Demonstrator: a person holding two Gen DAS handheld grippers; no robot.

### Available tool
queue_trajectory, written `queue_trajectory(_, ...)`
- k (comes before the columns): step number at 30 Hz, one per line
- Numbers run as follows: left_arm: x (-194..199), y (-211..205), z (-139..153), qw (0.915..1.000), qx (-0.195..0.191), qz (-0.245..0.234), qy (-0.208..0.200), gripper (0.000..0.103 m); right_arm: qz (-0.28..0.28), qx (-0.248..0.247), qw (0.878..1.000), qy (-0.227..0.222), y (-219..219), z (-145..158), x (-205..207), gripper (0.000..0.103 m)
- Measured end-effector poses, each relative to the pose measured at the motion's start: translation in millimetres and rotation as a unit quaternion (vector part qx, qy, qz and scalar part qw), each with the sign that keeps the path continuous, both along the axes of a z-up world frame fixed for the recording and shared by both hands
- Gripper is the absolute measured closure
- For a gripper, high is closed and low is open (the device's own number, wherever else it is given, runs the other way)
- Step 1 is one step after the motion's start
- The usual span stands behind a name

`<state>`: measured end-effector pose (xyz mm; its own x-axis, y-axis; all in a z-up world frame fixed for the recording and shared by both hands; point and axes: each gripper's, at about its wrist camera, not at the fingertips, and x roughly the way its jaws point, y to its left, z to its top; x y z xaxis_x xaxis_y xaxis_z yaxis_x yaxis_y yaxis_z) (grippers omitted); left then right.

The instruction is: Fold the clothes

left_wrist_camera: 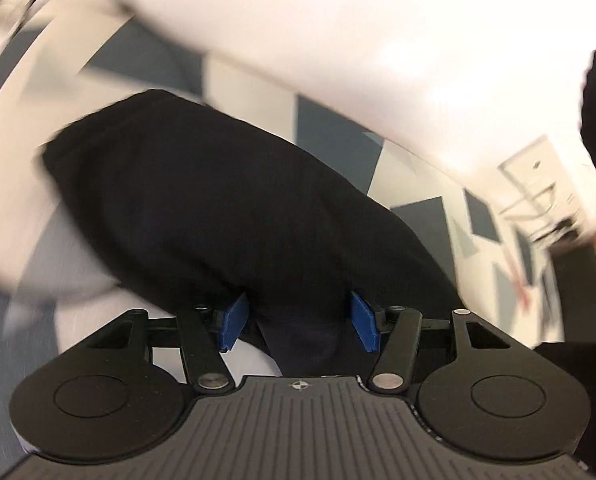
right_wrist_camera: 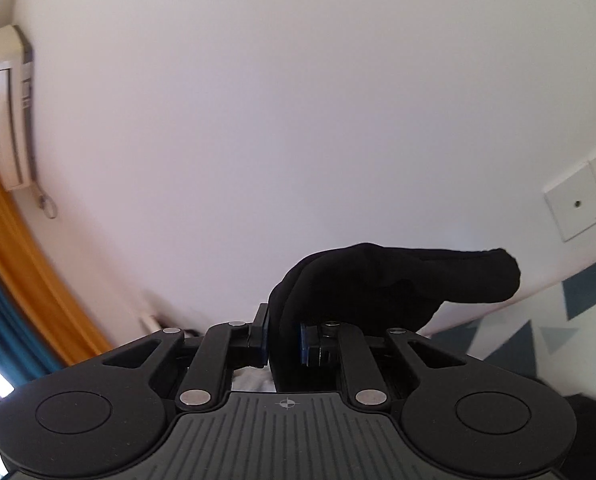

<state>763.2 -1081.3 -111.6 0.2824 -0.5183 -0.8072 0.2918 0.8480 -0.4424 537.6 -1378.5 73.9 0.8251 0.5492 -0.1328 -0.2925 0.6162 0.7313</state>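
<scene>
The black garment stretches from near right to far left, both the left gripper and the right gripper clamped on it; only the right wrist view shows a wall intercom.

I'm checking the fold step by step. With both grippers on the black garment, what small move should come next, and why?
Probably draw the two grips apart to stretch the black garment flat. The right gripper is shut on a bunched fold raised in front of the wall, and the left gripper has a thick wad between its pads, so the cloth looks crumpled rather than spread.
</scene>
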Motion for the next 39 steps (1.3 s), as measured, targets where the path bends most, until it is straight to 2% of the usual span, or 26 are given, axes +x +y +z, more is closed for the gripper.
queue_trajectory(4,8,13,19,0.9997,-0.002,-0.023,-0.013,0.049,0.053,-0.052,0.996,0.051,33,-30,-4,0.091)
queue_trajectory(8,-13,83,34,0.9997,-0.02,0.001,-0.013,0.048,0.098,-0.035,0.984,0.144,67,-95,5,0.091)
queue_trajectory(10,-41,113,41,0.9995,-0.027,0.011,-0.013,0.048,0.126,-0.025,0.974,0.187,91,-127,8,0.091)
queue_trajectory(14,-84,171,58,0.9972,-0.067,0.029,0.012,0.03,0.19,-0.045,0.952,0.236,142,-168,11,0.09)
queue_trajectory(16,-85,181,43,0.9939,-0.095,0.039,0.041,0.025,0.219,-0.067,0.94,0.254,167,-185,13,0.088)
queue_trajectory(18,-92,186,22,0.9896,-0.115,0.05,0.071,0.023,0.24,-0.097,0.928,0.269,189,-198,14,0.076)
queue_trajectory(20,-104,182,17,0.9888,-0.111,0.052,0.084,0.022,0.243,-0.136,0.919,0.278,200,-204,10,0.069)
queue_trajectory(22,-110,170,13,0.9892,-0.098,0.054,0.096,0.022,0.239,-0.137,0.918,0.284,197,-203,6,0.067)
queue_trajectory(23,-112,164,12,0.9891,-0.09,0.054,0.103,0.022,0.236,-0.131,0.919,0.288,192,-203,2,0.06)
queue_trajectory(24,-113,157,11,0.9889,-0.083,0.055,0.111,0.022,0.23,-0.126,0.921,0.288,183,-201,-3,0.048)
queue_trajectory(26,-115,143,9,0.9875,-0.085,0.052,0.122,0.022,0.216,-0.12,0.926,0.284,161,-196,-15,0.035)
queue_trajectory(30,-124,119,6,0.9876,-0.073,0.042,0.132,0.021,0.152,-0.118,0.941,0.279,101,-180,-53,0.029)
queue_trajectory(34,-132,96,5,0.9922,-0.004,0.047,0.116,0.02,0.025,-0.093,0.957,0.272,6,-153,-104,0.026)
queue_trajectory(36,-133,86,4,0.9924,0.018,0.047,0.112,0.02,-0.058,-0.092,0.955,0.275,-46,-141,-133,0.021)
queue_trajectory(37,-134,83,4,0.9925,0.028,0.048,0.109,0.02,-0.107,-0.091,0.95,0.28,-75,-135,-145,0.021)
queue_trajectory(39,-137,75,4,0.9923,0.047,0.051,0.102,0.021,-0.212,-0.089,0.925,0.302,-125,-130,-167,0.02)
